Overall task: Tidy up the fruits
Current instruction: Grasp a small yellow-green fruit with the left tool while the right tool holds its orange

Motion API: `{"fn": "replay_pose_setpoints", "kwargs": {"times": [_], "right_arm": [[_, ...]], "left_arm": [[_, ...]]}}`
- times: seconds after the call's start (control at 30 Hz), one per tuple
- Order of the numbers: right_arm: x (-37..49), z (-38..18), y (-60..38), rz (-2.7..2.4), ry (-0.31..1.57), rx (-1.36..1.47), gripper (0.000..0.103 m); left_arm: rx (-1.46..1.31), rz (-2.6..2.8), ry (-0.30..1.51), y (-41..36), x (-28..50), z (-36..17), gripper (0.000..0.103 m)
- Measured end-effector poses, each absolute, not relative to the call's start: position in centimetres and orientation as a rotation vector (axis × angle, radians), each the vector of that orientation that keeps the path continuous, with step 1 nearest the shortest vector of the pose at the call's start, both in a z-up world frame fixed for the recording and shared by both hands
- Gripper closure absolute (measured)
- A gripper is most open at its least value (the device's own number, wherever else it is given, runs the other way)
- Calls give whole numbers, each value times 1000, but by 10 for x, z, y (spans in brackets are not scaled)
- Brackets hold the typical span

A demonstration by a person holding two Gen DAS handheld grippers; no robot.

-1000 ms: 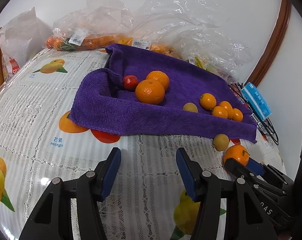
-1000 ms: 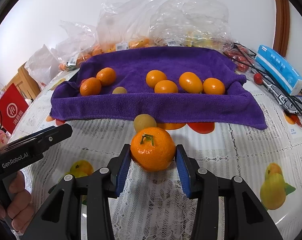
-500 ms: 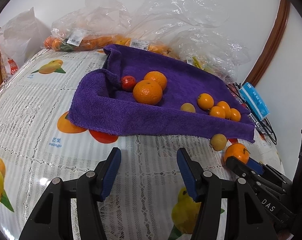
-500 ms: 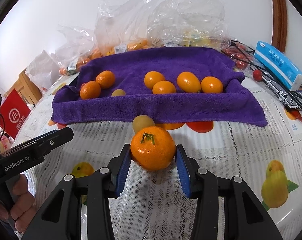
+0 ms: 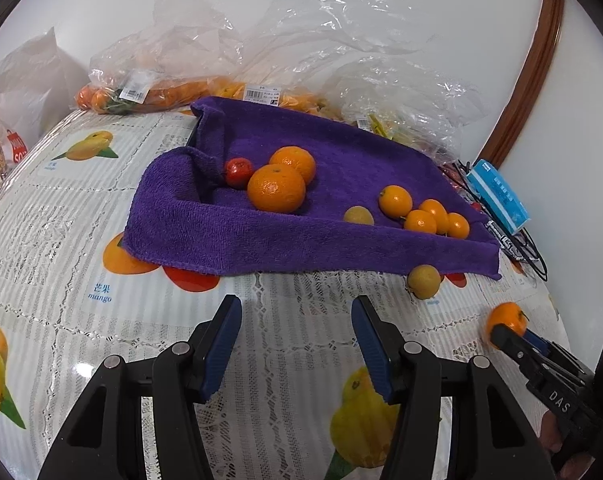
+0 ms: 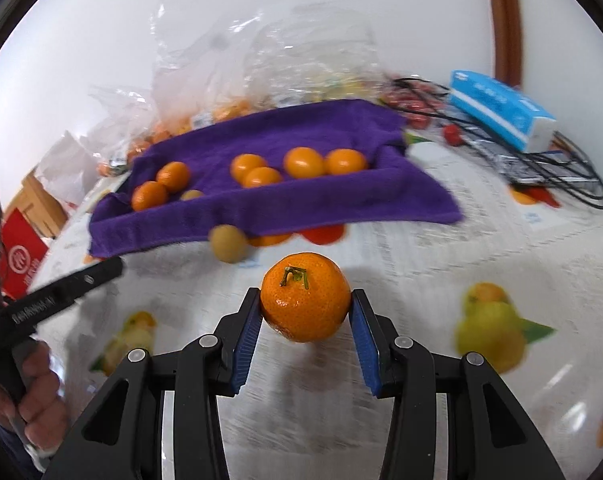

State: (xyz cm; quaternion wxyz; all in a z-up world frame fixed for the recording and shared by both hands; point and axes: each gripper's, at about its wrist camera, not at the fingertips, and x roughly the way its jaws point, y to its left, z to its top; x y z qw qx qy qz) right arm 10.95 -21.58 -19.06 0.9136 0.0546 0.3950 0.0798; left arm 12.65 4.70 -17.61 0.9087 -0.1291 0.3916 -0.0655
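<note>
Your right gripper (image 6: 305, 316) has its jaws clamped on a mandarin (image 6: 304, 296), with the blue pads pressing on both sides and the green stem on top. The mandarin is above the worktop (image 6: 441, 264), in front of the purple towel (image 6: 285, 204) and well apart from it. A small yellowish fruit (image 6: 228, 243) lies on the worktop just beside the front edge of the towel.

Your left gripper (image 5: 295, 344) has its jaws apart, and nothing is between them. It hangs over the patterned cloth of the worktop, in front of the towel.

On the towel you have two big oranges (image 5: 276, 187) touching each other, and a small red fruit (image 5: 238, 172) just beside them on the left. Further right there is one pale round fruit (image 5: 358, 215) and a group of four small oranges (image 5: 420, 221). Behind the towel, clear plastic bags (image 5: 309, 52) with more fruit stand against the wall. A blue box (image 5: 499, 196) lies on the right, near some black cables.
</note>
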Motion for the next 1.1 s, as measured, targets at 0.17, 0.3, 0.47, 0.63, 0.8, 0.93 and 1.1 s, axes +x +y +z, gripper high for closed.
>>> {"fn": "replay_pose_setpoints", "kwargs": {"times": [0.17, 0.3, 0.47, 0.63, 0.8, 0.93, 1.1], "right_arm": [[107, -192, -250, 92, 801, 145, 59], [106, -191, -270, 44, 780, 142, 59], [109, -194, -270, 71, 797, 156, 59], [110, -196, -263, 120, 807, 140, 59], [107, -196, -272, 134, 786, 202, 59], [105, -195, -277, 126, 777, 229, 59], [104, -195, -278, 135, 770, 240, 59]], "left_arm": [[-283, -164, 799, 46, 125, -176, 49], [-253, -211, 797, 38, 125, -175, 49], [-219, -261, 793, 28, 124, -174, 49], [-196, -287, 815, 17, 127, -175, 49], [-182, -325, 830, -7, 135, -175, 49], [-118, -347, 840, -33, 143, -176, 49], [-63, -362, 856, -59, 155, -178, 49]]}}
